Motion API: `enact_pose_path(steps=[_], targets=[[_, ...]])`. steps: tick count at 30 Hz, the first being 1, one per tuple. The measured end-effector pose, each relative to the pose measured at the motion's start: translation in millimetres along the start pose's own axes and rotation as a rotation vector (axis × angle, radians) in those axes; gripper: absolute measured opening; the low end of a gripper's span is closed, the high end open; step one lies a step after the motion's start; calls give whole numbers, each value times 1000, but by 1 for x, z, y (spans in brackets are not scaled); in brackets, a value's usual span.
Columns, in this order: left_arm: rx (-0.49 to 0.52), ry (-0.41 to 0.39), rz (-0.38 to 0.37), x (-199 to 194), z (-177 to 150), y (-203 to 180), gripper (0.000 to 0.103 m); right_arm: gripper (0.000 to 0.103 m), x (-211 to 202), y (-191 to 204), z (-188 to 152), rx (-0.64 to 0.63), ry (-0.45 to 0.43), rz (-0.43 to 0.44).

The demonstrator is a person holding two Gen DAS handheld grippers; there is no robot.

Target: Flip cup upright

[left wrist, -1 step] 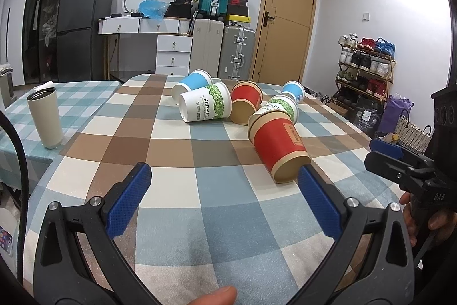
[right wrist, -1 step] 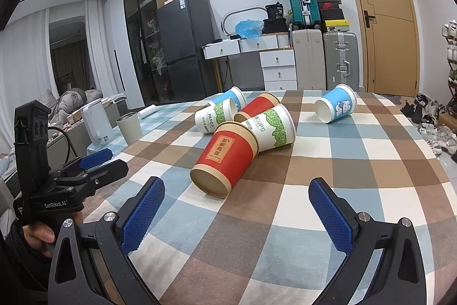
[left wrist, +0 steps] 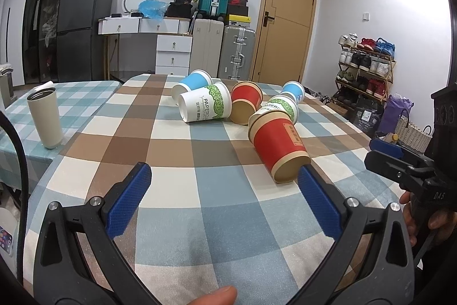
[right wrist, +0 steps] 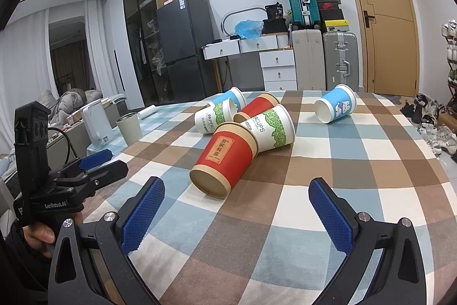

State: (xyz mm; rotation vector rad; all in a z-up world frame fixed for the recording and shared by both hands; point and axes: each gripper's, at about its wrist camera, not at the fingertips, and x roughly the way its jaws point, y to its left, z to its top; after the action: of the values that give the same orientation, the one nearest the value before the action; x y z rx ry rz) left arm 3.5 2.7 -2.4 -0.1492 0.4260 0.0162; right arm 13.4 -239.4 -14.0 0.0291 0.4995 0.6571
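Observation:
Several paper cups lie on their sides on the checked tablecloth (left wrist: 200,190). The nearest is a red cup (left wrist: 278,146), also in the right wrist view (right wrist: 225,157), its base end toward me. Behind it lie green-and-white cups (left wrist: 205,106) (right wrist: 271,129), another red cup (left wrist: 245,102) and blue cups (left wrist: 192,82) (right wrist: 337,106). My left gripper (left wrist: 225,182) is open and empty, short of the red cup. My right gripper (right wrist: 237,190) is open and empty, just in front of that cup.
A cream tumbler (left wrist: 45,117) stands upright on the neighbouring teal-checked table at the left. Each gripper shows in the other's view, at the table edges (left wrist: 400,159) (right wrist: 88,165). Suitcases, drawers, a fridge and a shoe rack line the room behind.

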Motion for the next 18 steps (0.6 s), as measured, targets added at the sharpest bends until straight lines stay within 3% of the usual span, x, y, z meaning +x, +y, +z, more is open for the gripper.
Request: enact_pose_path(steps=[18], targets=[[8,4,17,2,-1,5,102,103,5,3,-1,-25,33,10]])
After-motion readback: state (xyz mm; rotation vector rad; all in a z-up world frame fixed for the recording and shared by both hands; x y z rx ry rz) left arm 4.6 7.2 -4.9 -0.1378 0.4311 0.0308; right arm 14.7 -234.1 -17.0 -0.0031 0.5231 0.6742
